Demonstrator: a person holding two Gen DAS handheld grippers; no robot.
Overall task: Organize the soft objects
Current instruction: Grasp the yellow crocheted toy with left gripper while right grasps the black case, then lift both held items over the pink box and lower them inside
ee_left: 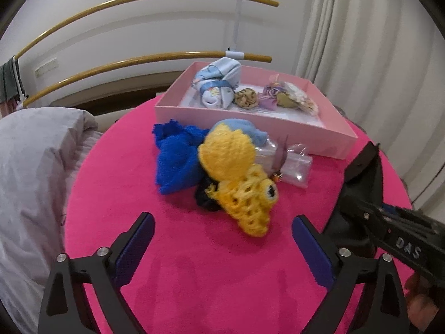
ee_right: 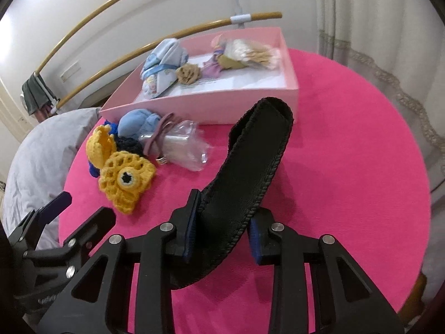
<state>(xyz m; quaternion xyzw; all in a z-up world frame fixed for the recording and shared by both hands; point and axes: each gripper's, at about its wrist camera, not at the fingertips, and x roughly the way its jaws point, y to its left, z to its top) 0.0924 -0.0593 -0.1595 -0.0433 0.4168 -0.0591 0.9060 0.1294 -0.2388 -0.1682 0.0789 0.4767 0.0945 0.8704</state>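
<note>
My right gripper [ee_right: 224, 231] is shut on a black fabric insole-like piece [ee_right: 250, 164] and holds it above the pink table [ee_right: 347, 167]; the piece also shows in the left wrist view [ee_left: 358, 189]. My left gripper [ee_left: 222, 245] is open and empty, just short of a yellow crochet piece [ee_left: 242, 194]. Beside that lie a blue knit [ee_left: 175, 161], a light blue soft item [ee_left: 242, 130] and a clear plastic bag [ee_left: 289, 164]. A pink box [ee_left: 250, 117] at the back holds a light blue cloth bundle [ee_left: 219, 86], a tan flower [ee_left: 246, 97] and a purple pouch [ee_left: 271, 96].
A grey cushion [ee_left: 33, 181] lies against the table's left edge. Wooden rails [ee_left: 139, 2] and a wall stand behind the box. Curtains [ee_left: 361, 41] hang at the right. The round table's edge curves close on the right.
</note>
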